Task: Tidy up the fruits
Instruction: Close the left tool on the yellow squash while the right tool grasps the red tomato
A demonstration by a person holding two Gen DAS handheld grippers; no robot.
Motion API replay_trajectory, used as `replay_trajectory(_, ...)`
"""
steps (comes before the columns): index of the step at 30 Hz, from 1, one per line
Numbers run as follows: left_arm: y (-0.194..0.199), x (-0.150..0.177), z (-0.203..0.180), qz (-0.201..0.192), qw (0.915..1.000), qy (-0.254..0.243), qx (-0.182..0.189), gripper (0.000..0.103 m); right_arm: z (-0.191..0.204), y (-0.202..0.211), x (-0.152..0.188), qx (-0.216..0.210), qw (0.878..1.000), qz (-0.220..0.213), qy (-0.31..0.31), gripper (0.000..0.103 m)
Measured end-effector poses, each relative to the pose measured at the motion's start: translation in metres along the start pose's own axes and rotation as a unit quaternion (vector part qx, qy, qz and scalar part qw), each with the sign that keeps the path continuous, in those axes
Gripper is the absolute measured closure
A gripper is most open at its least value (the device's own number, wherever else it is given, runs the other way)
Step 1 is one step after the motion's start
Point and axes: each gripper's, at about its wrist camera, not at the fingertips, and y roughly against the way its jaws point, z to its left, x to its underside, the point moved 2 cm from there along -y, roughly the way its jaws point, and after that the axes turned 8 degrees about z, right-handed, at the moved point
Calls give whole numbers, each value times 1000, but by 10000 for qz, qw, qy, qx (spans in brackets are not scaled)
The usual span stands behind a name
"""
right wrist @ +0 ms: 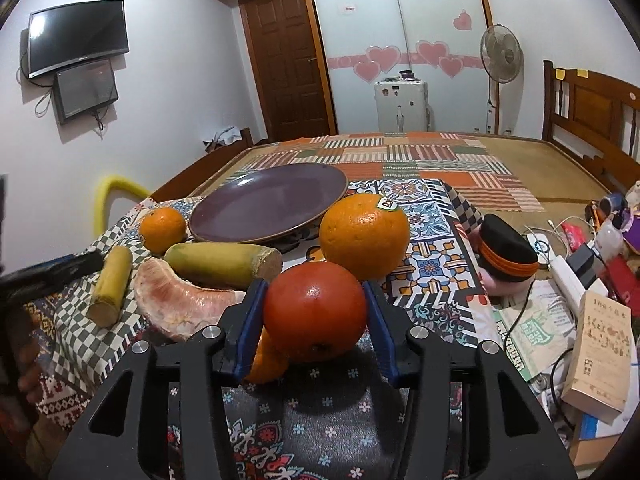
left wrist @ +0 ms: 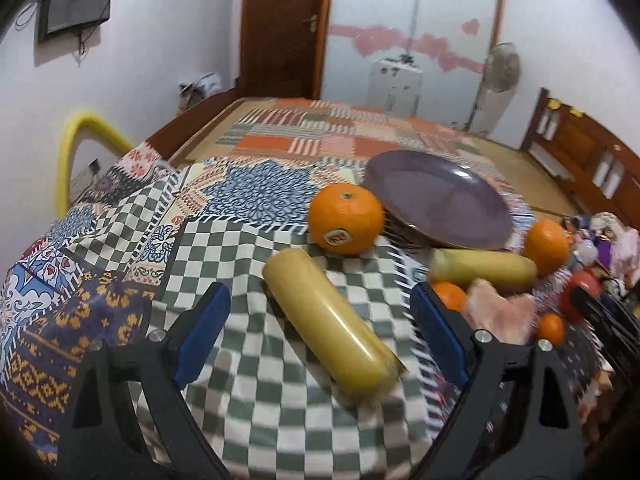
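My left gripper [left wrist: 320, 332] is open, its blue pads either side of a yellow-green cane piece [left wrist: 332, 324] lying on the checked cloth, not touching it. An orange [left wrist: 346, 219] sits just beyond, next to the purple plate [left wrist: 440, 200]. My right gripper [right wrist: 314, 316] is shut on a red-orange persimmon [right wrist: 315, 312], held just above the cloth. A small orange [right wrist: 266, 360] lies under it. In the right wrist view a big stickered orange [right wrist: 364, 236], a pomelo segment [right wrist: 180, 300], a thicker cane piece [right wrist: 224, 264], a small orange [right wrist: 164, 228] and the plate [right wrist: 268, 202] lie ahead.
The patchwork cloth [right wrist: 432, 240] covers a low table before a bed [right wrist: 440, 160]. A plush toy with a black hat [right wrist: 506, 258], cables, a power strip and a carton [right wrist: 604, 344] crowd the right. A yellow foam bar [left wrist: 80, 144] stands at left.
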Motion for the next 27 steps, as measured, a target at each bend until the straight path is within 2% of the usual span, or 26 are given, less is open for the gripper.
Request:
replay_trajectory(4,-23,-6,3,435,9990,49,-12,27,-5,1,-1,18,10000,-26,25,58)
replay_trajectory(6,-34,-5,7,648,9978,101,2,37,-7,1,-2,36,10000,-36,29,58)
replay_trajectory(7,-39,-5,10,755,9970,158,68,37,-8,1,-2,41,10000,-42,28,58)
replay_trajectory(14,-42,-5,11,855,9959,201,232,48,-7,2,-2,-12,10000,-49,24,58)
replay_trajectory(18,-38,-3,7,914,9952,35,341,62,-1,6,-1,4,9999,-76,110,58)
replay_trajectory(24,-27,7,2,926,9947,-202,405,65,2,9,-5,38,9997,-124,184,58)
replay_trajectory(27,-16,8,0,776,9958,-277,406,66,2,10,-9,76,9996,-162,201,58)
